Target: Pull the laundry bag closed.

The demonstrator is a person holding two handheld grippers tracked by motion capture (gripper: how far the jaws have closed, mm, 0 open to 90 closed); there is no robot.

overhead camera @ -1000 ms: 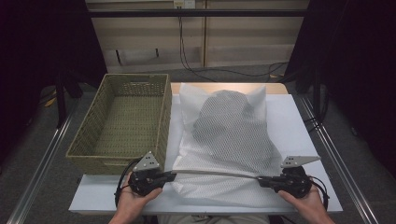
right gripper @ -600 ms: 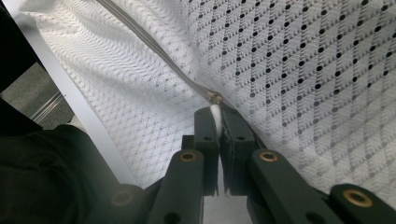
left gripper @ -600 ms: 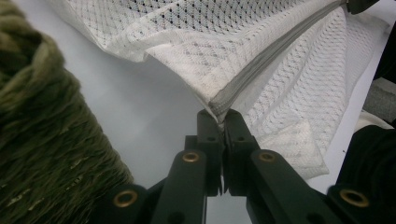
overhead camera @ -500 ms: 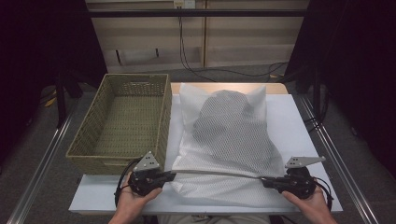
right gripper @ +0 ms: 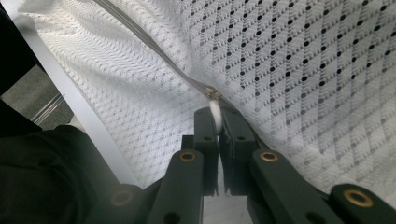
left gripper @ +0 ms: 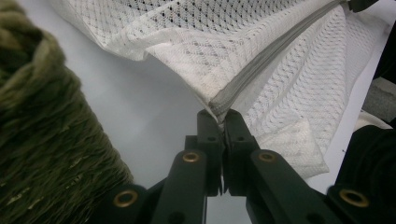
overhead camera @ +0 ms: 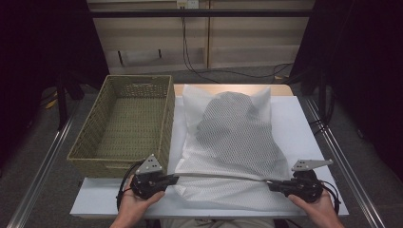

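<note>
White desk (overhead camera: 304, 137) carries the mesh laundry bag (overhead camera: 235, 142) beside the wicker basket (overhead camera: 126, 123), so keep the left claw (left gripper: 222, 116) pinching the zipper's end and the right claw (right gripper: 215, 116) pinching the pull tab, drawing steadily along the taut zipper (overhead camera: 223, 176).

- Your left gripper (left gripper: 223, 122) has its jaws closed on the mesh bag's (overhead camera: 233, 142) corner, so you can't see the fabric pinched between them.
- Your right gripper (right gripper: 215, 119) grips a white tab just below the zipper slider (right gripper: 214, 93); the tab's lower part is hidden between the jaws.
- Inside the mesh bag there's a dark shape in the high view, too veiled to identify.
- Left of the mesh bag, the wicker basket (left gripper: 42, 140) is a blurred green mass cut off by the picture's edge in the left gripper view.
</note>
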